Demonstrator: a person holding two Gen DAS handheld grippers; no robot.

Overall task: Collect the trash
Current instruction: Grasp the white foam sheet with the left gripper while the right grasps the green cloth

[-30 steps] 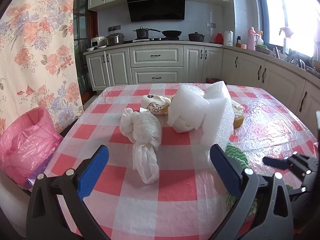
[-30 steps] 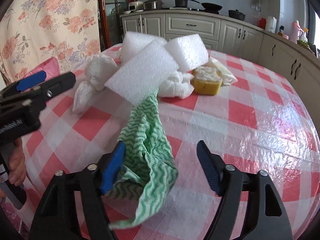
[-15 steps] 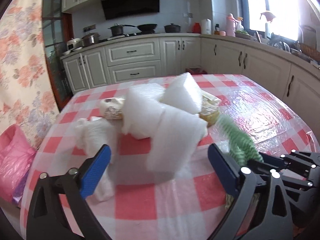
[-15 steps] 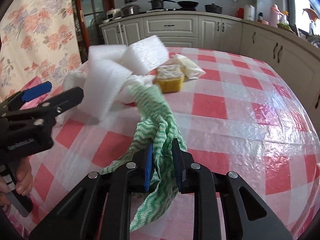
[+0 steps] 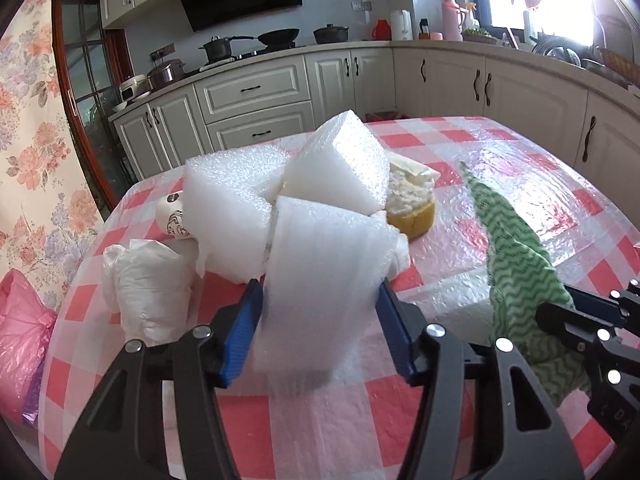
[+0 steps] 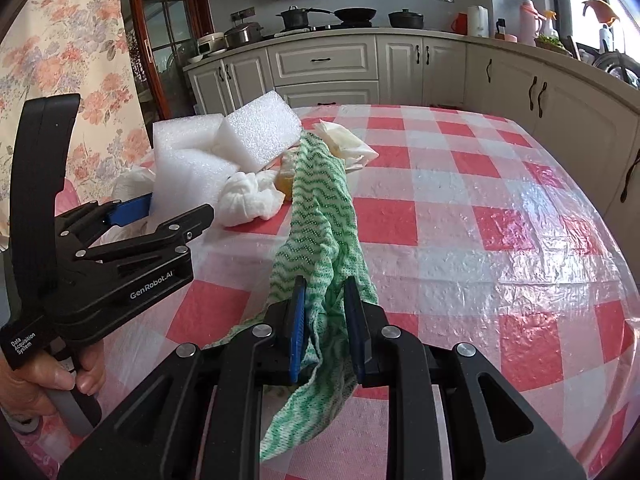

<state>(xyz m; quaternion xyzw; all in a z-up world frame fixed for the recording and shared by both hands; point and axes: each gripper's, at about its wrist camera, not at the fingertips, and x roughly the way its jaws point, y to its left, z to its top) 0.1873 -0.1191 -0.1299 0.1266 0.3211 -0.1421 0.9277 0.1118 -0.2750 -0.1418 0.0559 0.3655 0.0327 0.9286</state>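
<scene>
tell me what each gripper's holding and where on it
Right gripper is shut on the green cloth near its lower end. Left gripper is closing around the foam sheet, pads at its two sides.

Trash is all bunched around the foam blocks [image 5: 336, 168]: white bag [image 5: 148, 280] to their left, sponge [image 5: 412, 208] and green cloth [image 6: 320, 200] to their right. Past the cloth, the checked tablecloth [image 6: 500, 200] lies bare. Pink bag [image 5: 20, 336] hangs off the table's left edge.

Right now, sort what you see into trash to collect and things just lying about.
Trash job:
- foam sheet, left gripper closing around it
- green cloth, clamped in right gripper
- foam blocks
- white bag
- pink bag

Lying about:
- pots
- kettle
</scene>
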